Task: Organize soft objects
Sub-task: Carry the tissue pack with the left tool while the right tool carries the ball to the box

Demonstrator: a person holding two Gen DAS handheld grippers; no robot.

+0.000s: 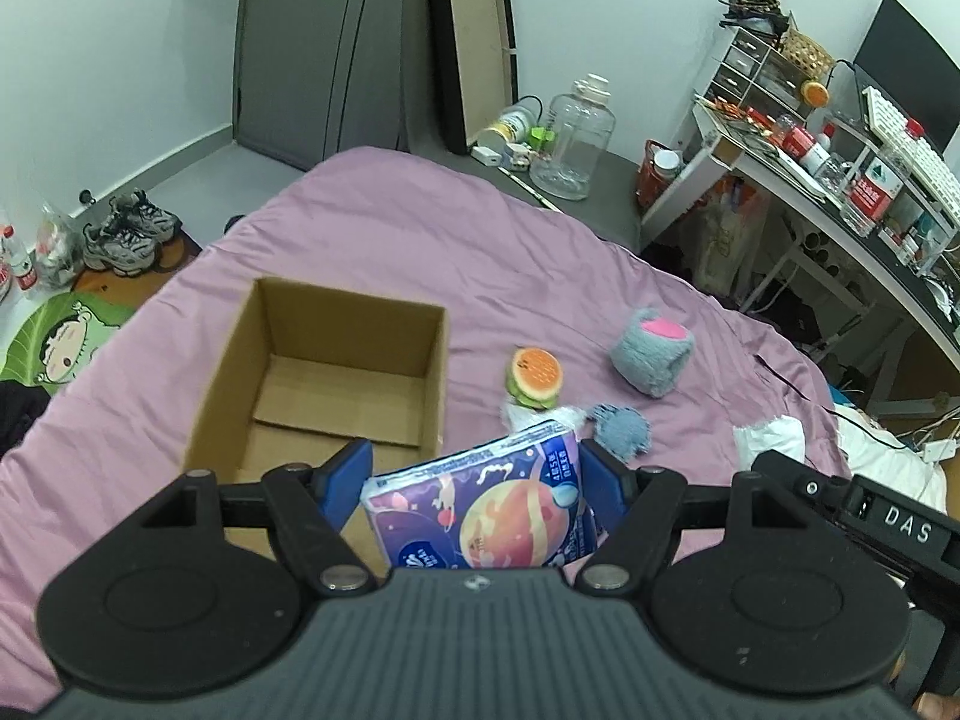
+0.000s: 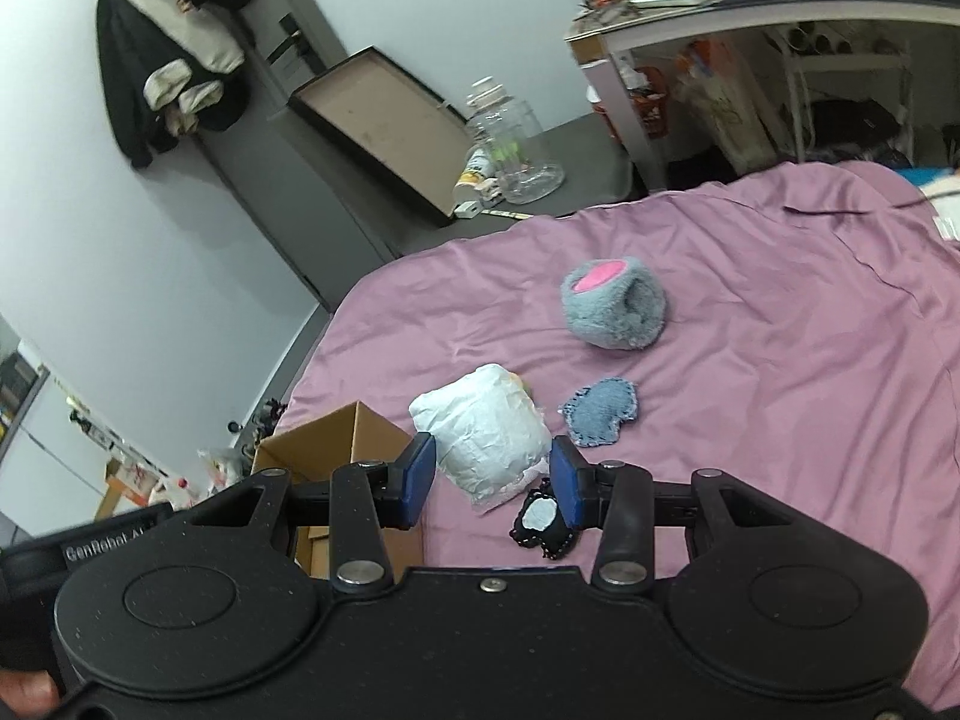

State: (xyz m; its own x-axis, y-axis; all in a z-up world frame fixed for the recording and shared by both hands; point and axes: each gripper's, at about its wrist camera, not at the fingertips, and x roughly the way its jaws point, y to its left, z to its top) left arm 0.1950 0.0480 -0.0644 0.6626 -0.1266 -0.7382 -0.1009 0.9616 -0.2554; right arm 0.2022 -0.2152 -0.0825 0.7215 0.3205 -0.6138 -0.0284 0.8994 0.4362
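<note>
Tissue pack (image 1: 480, 510) between left gripper (image 1: 474, 474) jaws, beside cardboard box (image 1: 336, 384).

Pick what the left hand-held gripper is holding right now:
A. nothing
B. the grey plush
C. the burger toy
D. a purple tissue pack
D: the left hand-held gripper has its blue pads closed on the purple tissue pack, beside the open box; the grey plush and burger toy lie on the bed.

"DAS" on right tool (image 1: 900, 531), "GenRobot" on left tool (image 2: 102, 552)
</note>
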